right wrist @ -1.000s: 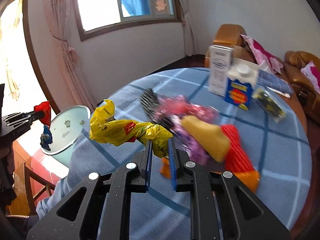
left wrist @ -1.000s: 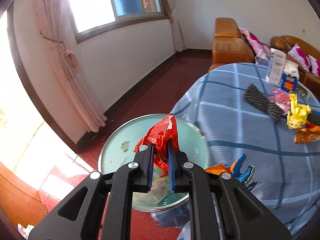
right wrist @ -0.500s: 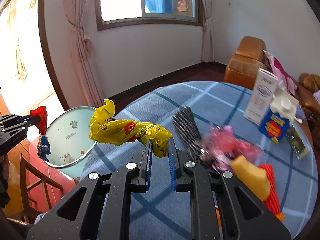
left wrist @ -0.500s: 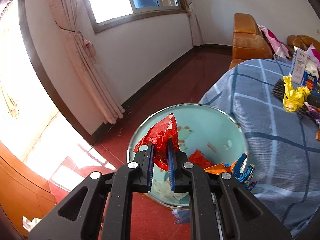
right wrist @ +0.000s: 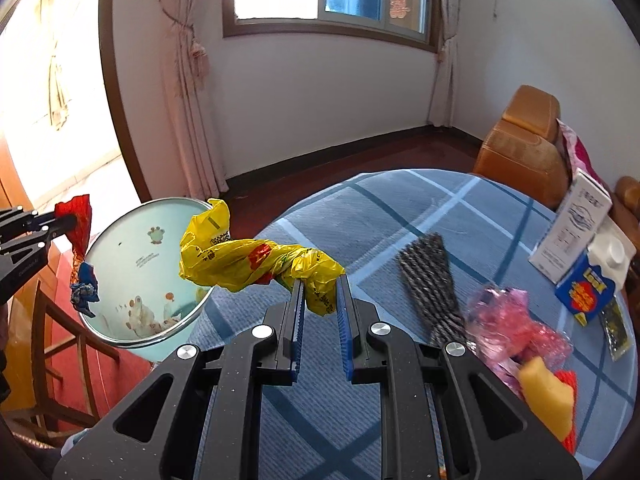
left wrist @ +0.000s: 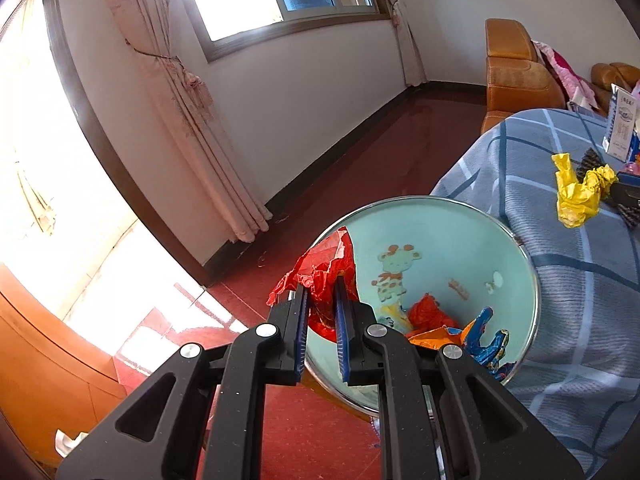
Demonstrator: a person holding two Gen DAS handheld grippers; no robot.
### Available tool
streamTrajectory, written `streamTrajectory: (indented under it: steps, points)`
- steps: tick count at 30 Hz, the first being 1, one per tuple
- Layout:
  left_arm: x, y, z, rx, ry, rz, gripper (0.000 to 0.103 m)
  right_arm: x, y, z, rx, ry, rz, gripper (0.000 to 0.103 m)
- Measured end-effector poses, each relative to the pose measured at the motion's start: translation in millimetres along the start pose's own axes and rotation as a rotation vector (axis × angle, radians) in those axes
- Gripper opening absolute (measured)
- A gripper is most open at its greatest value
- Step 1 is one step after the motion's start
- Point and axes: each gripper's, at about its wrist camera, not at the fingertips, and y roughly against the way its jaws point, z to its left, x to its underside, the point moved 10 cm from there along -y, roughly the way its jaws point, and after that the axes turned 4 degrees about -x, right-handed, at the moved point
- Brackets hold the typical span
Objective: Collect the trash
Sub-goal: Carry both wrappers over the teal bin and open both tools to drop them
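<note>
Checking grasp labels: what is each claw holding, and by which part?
Left claw: crumpled red foil wrapper, pinched at its lower middle. Right claw: twisted yellow plastic bag, pinched at its right end.

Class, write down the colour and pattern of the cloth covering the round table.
The tablecloth is blue with a check of darker blue and white lines; the right wrist view shows it best.

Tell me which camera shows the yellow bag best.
The right wrist view: the yellow bag fills mid-frame, twisted, one end clamped in the right hand-held gripper. The left wrist view shows it small and crumpled near the right edge.
</note>
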Motion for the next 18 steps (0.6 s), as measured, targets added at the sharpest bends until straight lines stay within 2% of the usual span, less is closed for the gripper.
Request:
streamTrajectory:
  steps: [12,15,16,17,18]
  points:
    - [-0.3,-4.5,3.3,-0.013,0.015,0.002,0.013,-8.5,-20.3,29.7,-0.026,0.067,0.025,0.016]
    - [-1.1,-3.5,4.4,-0.014,0.025,-0.003,0.023,-11.9,-27.4,43.4,-0.070,0.075,0.033,0.019]
    - [-0.7,-3.8,4.8,-0.018,0.024,-0.004,0.028,-12.9,-30.1,48.7,-0.091,0.076,0.035,0.024]
    - [-0.6,-3.9,5.2,-0.015,0.027,-0.005,0.034,-13.7,-31.6,53.0,-0.109,0.077,0.033,0.040]
    - [-0.3,-4.0,5.2,-0.010,0.029,-0.004,0.038,-14.8,-32.9,57.2,-0.123,0.079,0.029,0.047]
